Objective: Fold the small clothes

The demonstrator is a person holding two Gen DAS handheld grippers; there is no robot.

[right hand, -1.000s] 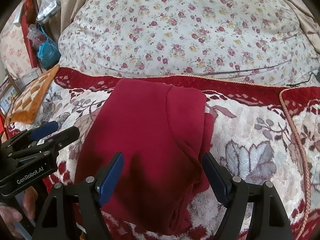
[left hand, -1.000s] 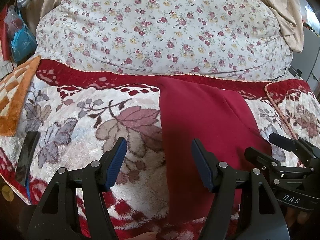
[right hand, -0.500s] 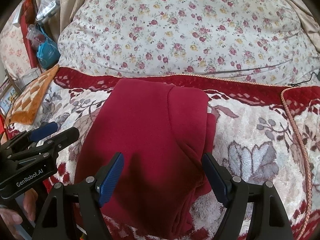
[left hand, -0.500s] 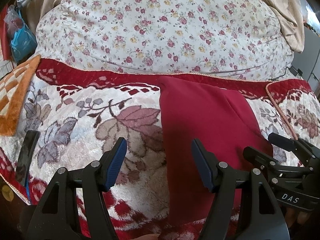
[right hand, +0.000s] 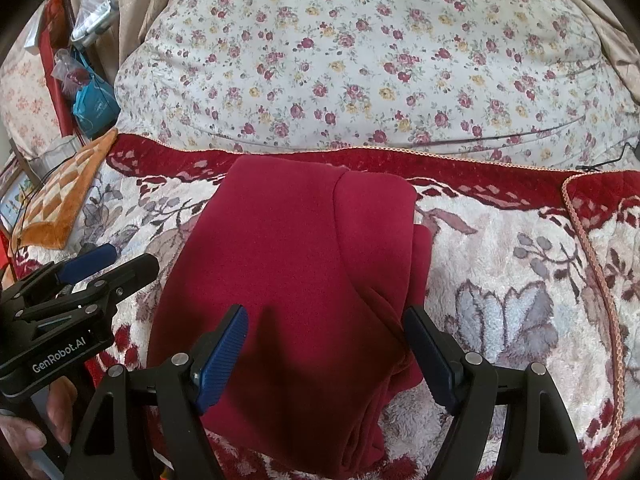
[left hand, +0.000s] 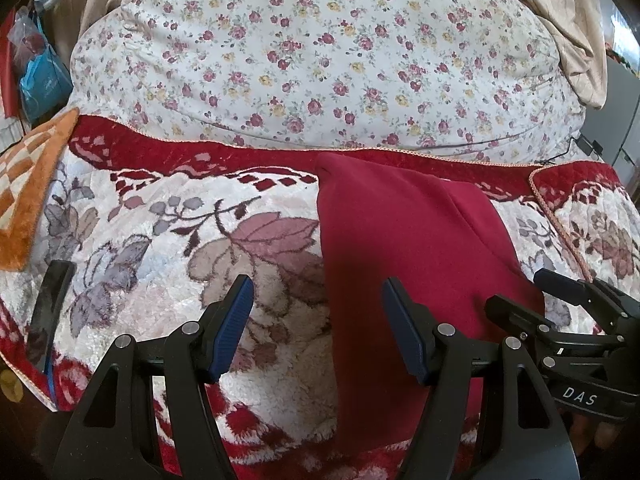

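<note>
A dark red garment [left hand: 404, 248] lies folded lengthwise on the plush floral blanket [left hand: 160, 248]; in the right wrist view [right hand: 288, 264] a narrower layer is folded over its right side. My left gripper [left hand: 318, 328] is open and empty, hovering over the garment's left edge near its front end. My right gripper [right hand: 324, 352] is open and empty above the garment's near right part. Each gripper shows in the other's view: the right at the right edge [left hand: 560, 320], the left at the left edge [right hand: 80, 288].
A big floral pillow [left hand: 320, 52] lies behind the garment. An orange checked mat [left hand: 28, 184] and a blue bag [left hand: 42, 84] are at the left. A dark phone-like slab [left hand: 50, 304] rests near the blanket's left front edge.
Both grippers stay open and nearly still; the views have shifted only slightly. The garment has not moved.
</note>
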